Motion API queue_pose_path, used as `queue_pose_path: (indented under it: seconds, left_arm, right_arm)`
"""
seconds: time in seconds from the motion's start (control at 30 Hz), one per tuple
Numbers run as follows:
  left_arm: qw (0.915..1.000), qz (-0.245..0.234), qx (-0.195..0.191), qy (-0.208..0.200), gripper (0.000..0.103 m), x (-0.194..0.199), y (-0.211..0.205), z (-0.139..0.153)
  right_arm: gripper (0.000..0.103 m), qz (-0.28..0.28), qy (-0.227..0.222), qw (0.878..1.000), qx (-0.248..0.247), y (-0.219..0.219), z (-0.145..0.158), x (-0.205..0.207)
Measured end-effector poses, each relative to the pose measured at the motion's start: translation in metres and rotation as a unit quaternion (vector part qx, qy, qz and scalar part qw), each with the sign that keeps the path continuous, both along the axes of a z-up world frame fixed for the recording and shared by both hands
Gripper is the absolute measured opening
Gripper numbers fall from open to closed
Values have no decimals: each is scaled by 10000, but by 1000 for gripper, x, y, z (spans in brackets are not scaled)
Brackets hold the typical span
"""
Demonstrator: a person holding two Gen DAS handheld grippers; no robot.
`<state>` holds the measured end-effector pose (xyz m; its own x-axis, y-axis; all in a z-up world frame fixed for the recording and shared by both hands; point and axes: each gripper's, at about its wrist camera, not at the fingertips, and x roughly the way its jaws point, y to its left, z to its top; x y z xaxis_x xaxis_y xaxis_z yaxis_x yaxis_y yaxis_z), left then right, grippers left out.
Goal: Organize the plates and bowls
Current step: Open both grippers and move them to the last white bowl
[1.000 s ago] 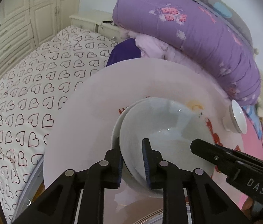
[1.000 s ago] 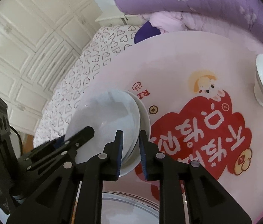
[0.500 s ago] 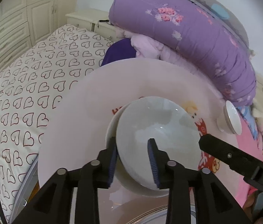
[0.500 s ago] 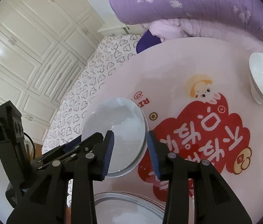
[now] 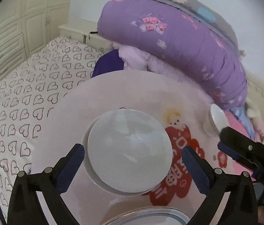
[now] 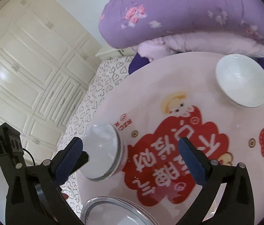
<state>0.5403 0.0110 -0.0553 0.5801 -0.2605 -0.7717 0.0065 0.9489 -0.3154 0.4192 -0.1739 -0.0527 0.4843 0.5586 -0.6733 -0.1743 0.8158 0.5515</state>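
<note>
A stack of white bowls (image 5: 129, 155) sits on the round pink table (image 5: 132, 93); it also shows in the right wrist view (image 6: 104, 153). My left gripper (image 5: 133, 161) is open, its jaws wide on either side of the stack, not touching it. My right gripper (image 6: 130, 157) is open and empty, just right of the stack. A single white bowl (image 6: 241, 80) stands at the table's far right, also in the left wrist view (image 5: 217, 121). A plate stack (image 6: 113, 211) lies at the near edge, also in the left wrist view (image 5: 150, 216).
A bed with a heart-print sheet (image 5: 29, 97) lies left of the table. A rolled purple quilt (image 5: 178, 43) and pillows sit behind it. White wardrobe doors (image 6: 23, 65) stand at the left. The table bears a red printed design (image 6: 178, 155).
Both grippers were shut on the top bowl's rim; they have let go and opened wide. Both have drawn back from the stack, the right one toward the right.
</note>
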Motion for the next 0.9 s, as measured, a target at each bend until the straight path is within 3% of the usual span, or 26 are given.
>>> queue_pose_path:
  seconds: [0.23, 0.53, 0.9]
  left_arm:
    - [10000, -34, 0, 21, 102, 6, -14, 8]
    - [9989, -467, 8, -60, 102, 36, -67, 24]
    - [9966, -815, 84, 119, 102, 89, -137, 7]
  right_arm:
    - [103, -374, -38, 9993, 15, -43, 0, -3]
    - [103, -1090, 16, 9940, -84, -117, -3, 4]
    - [103, -1772, 137, 9838, -256, -184, -11, 15]
